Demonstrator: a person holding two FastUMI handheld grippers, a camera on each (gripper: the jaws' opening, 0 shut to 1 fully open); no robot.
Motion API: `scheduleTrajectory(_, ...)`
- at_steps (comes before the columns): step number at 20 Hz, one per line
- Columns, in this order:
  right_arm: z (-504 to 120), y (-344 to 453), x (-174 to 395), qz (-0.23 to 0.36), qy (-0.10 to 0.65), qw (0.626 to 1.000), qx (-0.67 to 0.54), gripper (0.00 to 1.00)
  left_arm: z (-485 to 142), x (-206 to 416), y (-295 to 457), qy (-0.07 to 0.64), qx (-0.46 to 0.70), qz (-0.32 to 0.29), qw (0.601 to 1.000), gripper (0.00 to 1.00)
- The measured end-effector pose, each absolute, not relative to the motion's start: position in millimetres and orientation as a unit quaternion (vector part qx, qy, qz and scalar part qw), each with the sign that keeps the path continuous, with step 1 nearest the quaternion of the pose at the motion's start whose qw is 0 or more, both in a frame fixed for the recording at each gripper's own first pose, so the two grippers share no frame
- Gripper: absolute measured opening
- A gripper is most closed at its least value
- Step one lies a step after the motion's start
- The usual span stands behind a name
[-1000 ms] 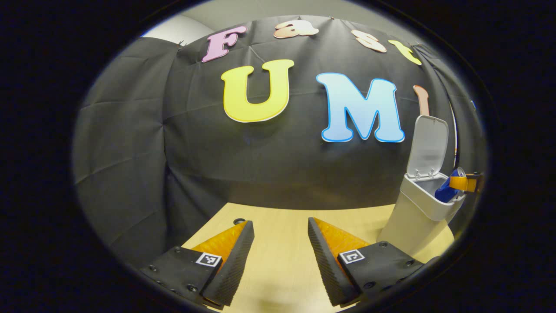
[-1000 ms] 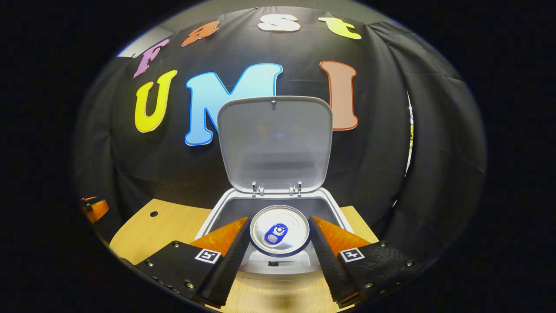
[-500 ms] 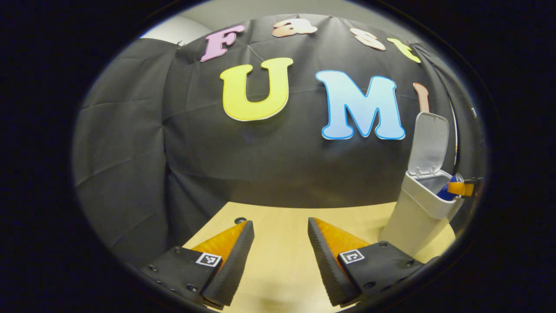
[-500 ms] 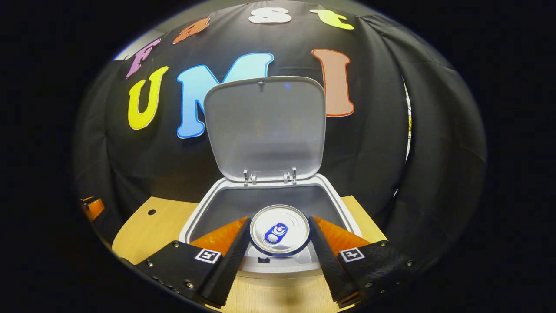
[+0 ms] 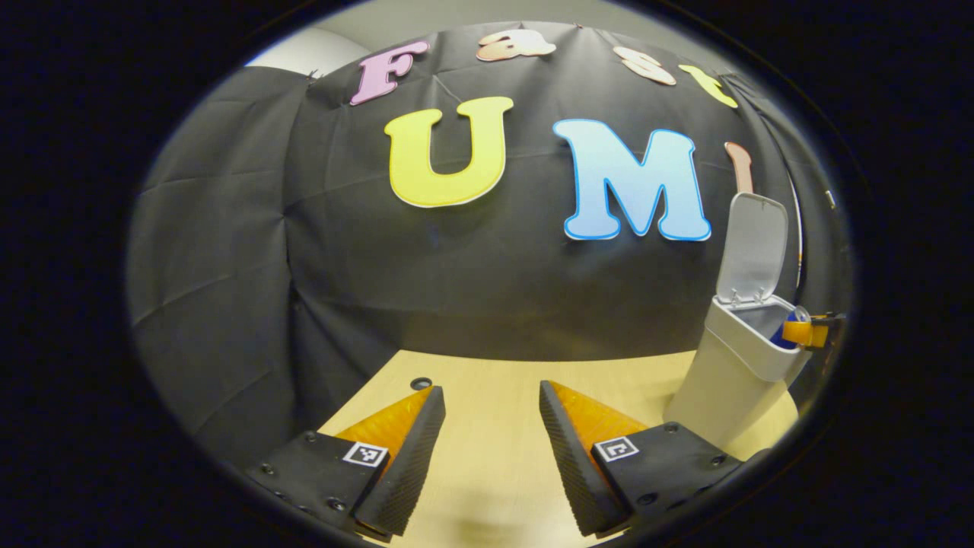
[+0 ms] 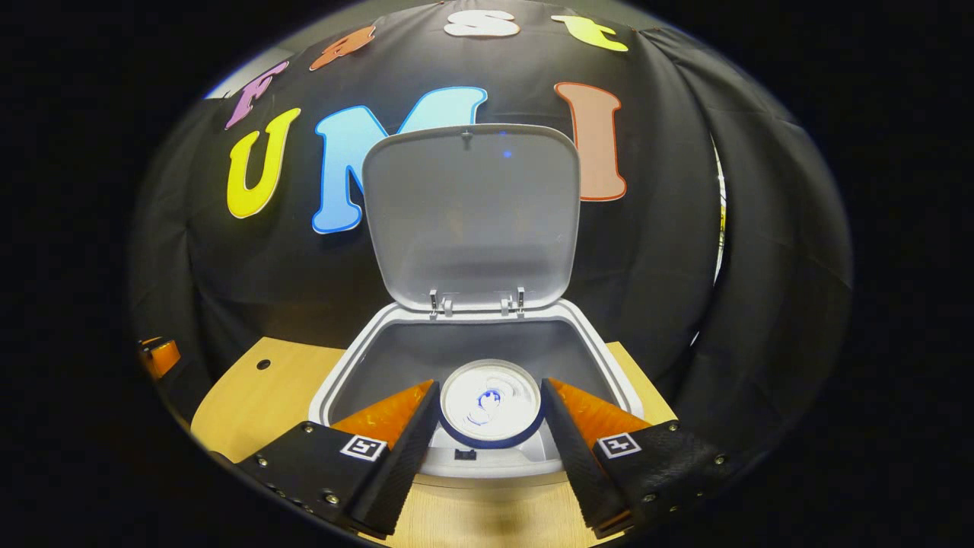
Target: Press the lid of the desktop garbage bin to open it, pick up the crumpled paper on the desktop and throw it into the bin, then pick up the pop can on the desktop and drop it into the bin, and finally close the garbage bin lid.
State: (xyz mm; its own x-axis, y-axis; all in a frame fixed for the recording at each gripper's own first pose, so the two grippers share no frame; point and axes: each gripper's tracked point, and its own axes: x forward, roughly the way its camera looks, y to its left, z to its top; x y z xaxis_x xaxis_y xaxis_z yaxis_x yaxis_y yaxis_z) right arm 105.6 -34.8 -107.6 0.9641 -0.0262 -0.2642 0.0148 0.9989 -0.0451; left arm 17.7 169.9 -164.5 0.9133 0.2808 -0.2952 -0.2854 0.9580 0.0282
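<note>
The pop can (image 6: 491,403) sits between the fingers of the right gripper (image 6: 491,415), which is closed on its sides, directly over the open mouth of the desktop garbage bin (image 6: 346,365); its silver top with the pull tab faces the camera, blurred in this frame. Its long axis therefore runs along the gripper's own fingers, top end toward the hand and base toward the bin's interior. In the left gripper view the same pop can (image 5: 784,332) shows as a blue sliver at the bin (image 5: 734,373) rim, held by the far gripper. A can like this is probably light, thin-walled and smooth: stiff enough along its axis but easy to dent across the middle, and slippery on the painted wall, so a grip across the mid-body with moderate squeeze seems right, as here. The lid (image 6: 468,217) stands upright behind the opening on its hinges, leaving the mouth clear. The left gripper (image 5: 491,449) hangs over the wooden table (image 5: 487,380) well apart from the bin, its fingers spread and holding nothing
</note>
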Motion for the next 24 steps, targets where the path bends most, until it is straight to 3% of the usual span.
scheduleTrajectory(3, -110, -32, 106, -0.010, 0.133, 0.990, -0.036, 0.86, -168, 18, 170, 0.152, -0.008, 0.146, 0.978, 0.87)
scheduleTrajectory(23, -110, -30, 107, -0.011, 0.122, 0.992, -0.033, 0.85, -176, 5, 175, 0.156, -0.022, 0.160, 0.975, 0.83)
scheduleTrajectory(24, -110, -29, 108, -0.010, 0.123, 0.992, -0.032, 0.85, -176, 5, 175, 0.155, -0.022, 0.160, 0.974, 0.87)
